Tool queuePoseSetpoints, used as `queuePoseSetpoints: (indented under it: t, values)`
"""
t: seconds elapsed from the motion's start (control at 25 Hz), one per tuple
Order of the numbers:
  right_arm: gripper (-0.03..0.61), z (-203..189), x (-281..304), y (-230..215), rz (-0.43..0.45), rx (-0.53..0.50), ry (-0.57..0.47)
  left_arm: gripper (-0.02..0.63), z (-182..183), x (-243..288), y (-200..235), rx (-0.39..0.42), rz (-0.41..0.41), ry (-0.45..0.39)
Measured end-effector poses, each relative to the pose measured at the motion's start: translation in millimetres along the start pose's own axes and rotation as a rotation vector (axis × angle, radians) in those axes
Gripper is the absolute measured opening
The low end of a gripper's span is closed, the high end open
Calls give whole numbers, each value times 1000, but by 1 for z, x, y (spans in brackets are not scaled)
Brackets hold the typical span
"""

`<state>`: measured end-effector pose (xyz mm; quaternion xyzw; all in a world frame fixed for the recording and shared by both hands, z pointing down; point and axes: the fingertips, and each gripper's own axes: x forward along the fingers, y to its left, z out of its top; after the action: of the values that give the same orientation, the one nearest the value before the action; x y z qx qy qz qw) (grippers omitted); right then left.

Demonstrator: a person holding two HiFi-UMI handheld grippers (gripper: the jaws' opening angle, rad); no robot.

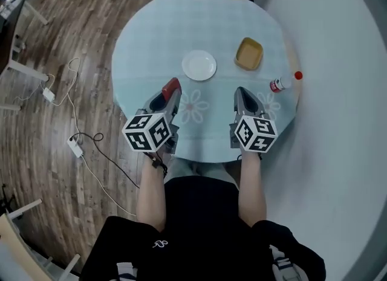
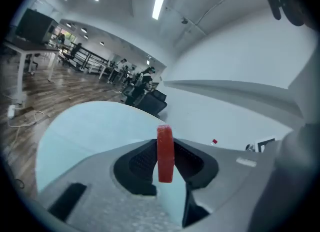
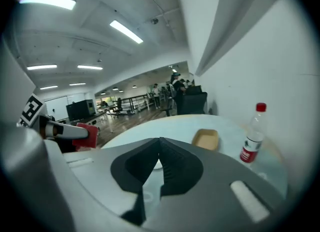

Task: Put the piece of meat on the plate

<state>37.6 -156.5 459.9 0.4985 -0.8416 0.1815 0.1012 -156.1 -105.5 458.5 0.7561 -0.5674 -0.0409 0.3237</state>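
Observation:
My left gripper [image 1: 170, 92] is shut on a flat red piece of meat [image 1: 172, 86], which stands on edge between the pads [image 2: 164, 153] and sticks out past the tips. It hovers over the near left part of the round light-blue table [image 1: 151, 38]. The white plate [image 1: 199, 65] lies just beyond and to the right of it, with nothing on it. My right gripper [image 1: 243, 95] is level with the left one over the near right part of the table, its jaws [image 3: 160, 151] shut and holding nothing. The meat [image 3: 84, 135] also shows at the left of the right gripper view.
A tan square tray [image 1: 249, 54] sits right of the plate. A clear bottle with a red cap [image 1: 285, 82] lies near the table's right edge and appears upright in the right gripper view [image 3: 252, 134]. Cables and a power strip [image 1: 74, 147] lie on the wooden floor at left.

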Motion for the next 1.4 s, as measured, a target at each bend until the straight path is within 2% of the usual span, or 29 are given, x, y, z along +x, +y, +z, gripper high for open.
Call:
queuePoseSetpoints:
  t: [0.12, 0.24, 0.32, 0.52, 0.68, 0.8, 0.96, 1.12, 1.28, 1.4]
  values:
    - [8, -26, -14, -53, -104, 71, 92, 84, -26, 39, -47, -42, -151, 82]
    - [8, -29, -14, -84, -153, 152, 98, 84, -40, 63, -72, -17, -200, 165]
    - [8, -33, -8, -91, -141, 189, 93, 84, -54, 75, -69, -5, -177, 216]
    - [8, -71, -5, -99, -99, 219, 150, 84, -100, 97, -45, -68, -110, 297]
    - [8, -91, -6, -88, -60, 251, 191, 84, -123, 120, -5, 5, -36, 362]
    - [8, -94, -18, -87, -64, 240, 207, 84, -123, 149, 11, -8, -59, 396]
    - [8, -109, -34, -89, -91, 246, 244, 84, -110, 198, 37, -99, -63, 392]
    - [8, -118, -43, -85, -105, 237, 271, 86, -111, 229, 70, -20, 29, 426]
    - [8, -121, -51, -89, -132, 227, 283, 87, -109, 249, 76, -142, 3, 417]
    - [8, -120, -52, -86, -143, 214, 290, 93, -107, 256, 79, -175, 0, 428]
